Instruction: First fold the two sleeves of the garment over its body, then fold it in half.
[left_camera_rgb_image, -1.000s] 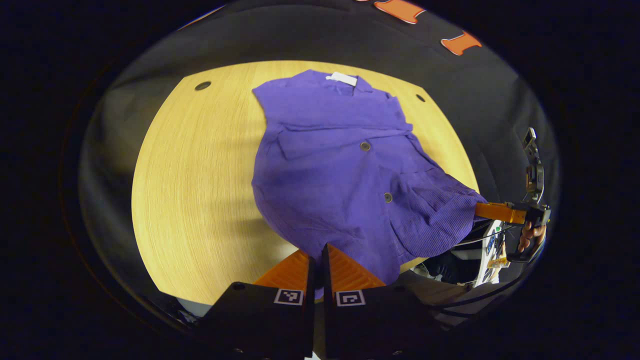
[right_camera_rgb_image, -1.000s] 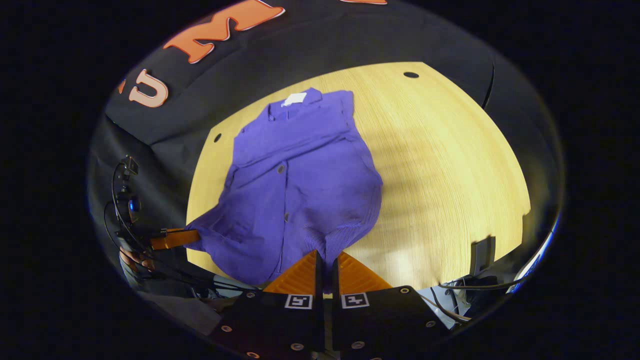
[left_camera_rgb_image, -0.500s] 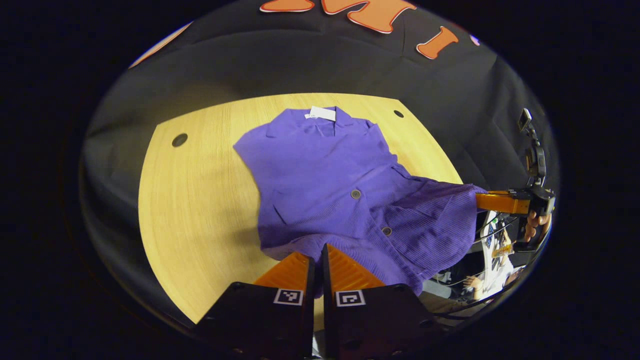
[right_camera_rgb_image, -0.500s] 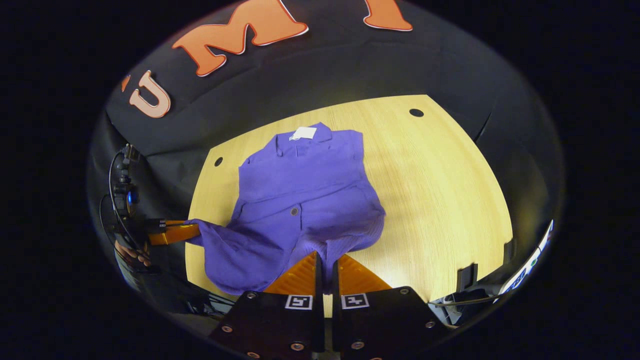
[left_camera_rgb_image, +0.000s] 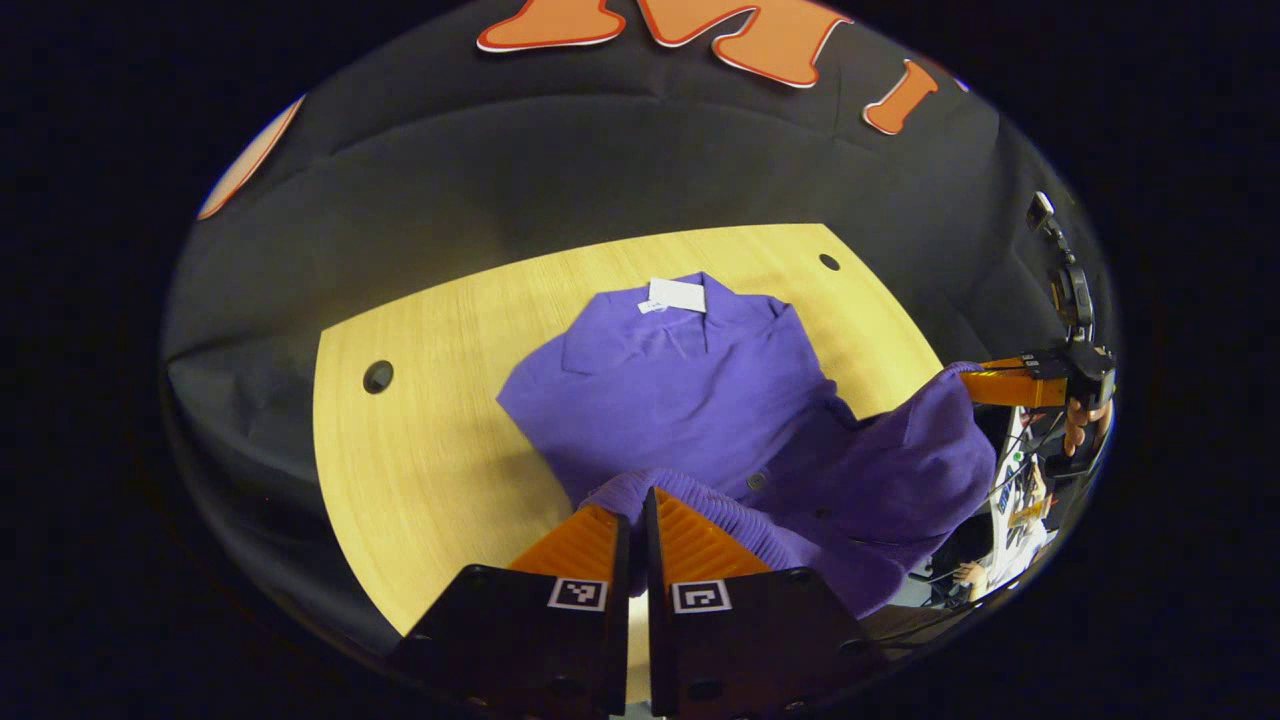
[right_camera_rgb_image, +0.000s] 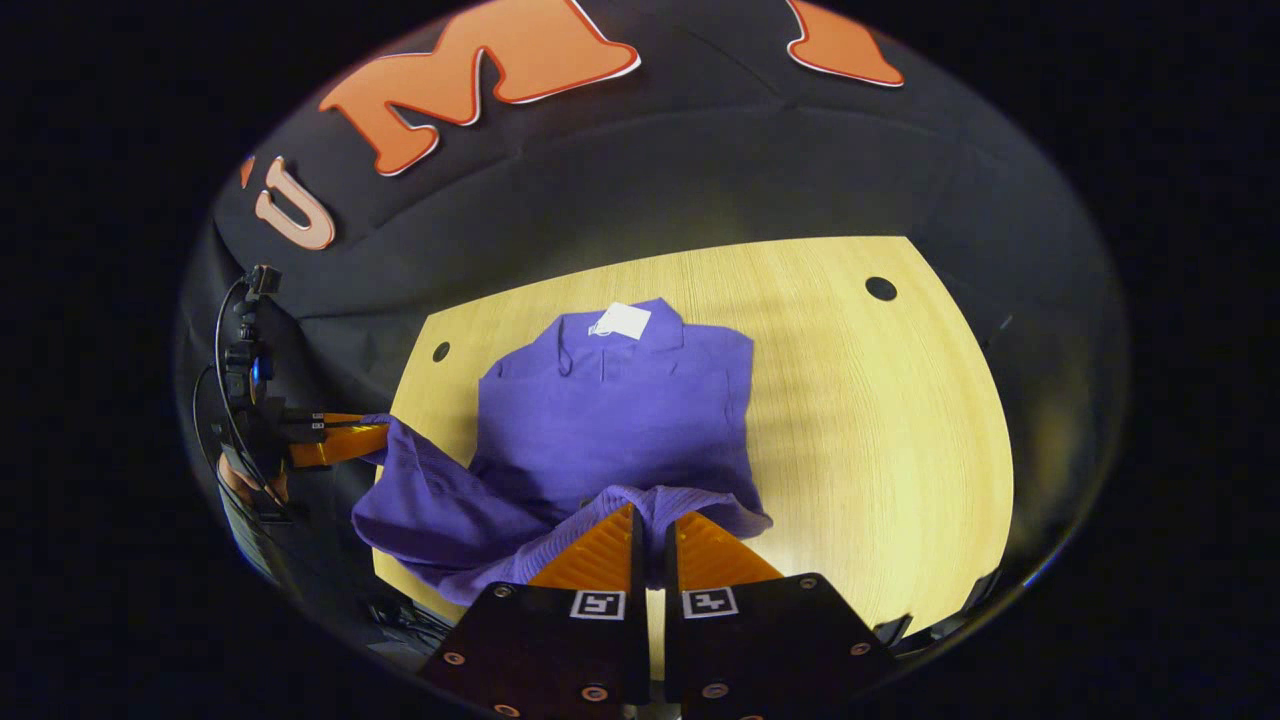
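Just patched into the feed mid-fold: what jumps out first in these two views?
The purple garment dominates, lying collar-far on the yellow wooden table with a white tag at its neck. Its near hem is lifted off the table, pinched at one corner by the left gripper and at the other by the right gripper, so the cloth sags between them. Black booth cloth rises behind the table.

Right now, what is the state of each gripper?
Left gripper: shut on the purple garment hem.
Right gripper: shut on the hem too.
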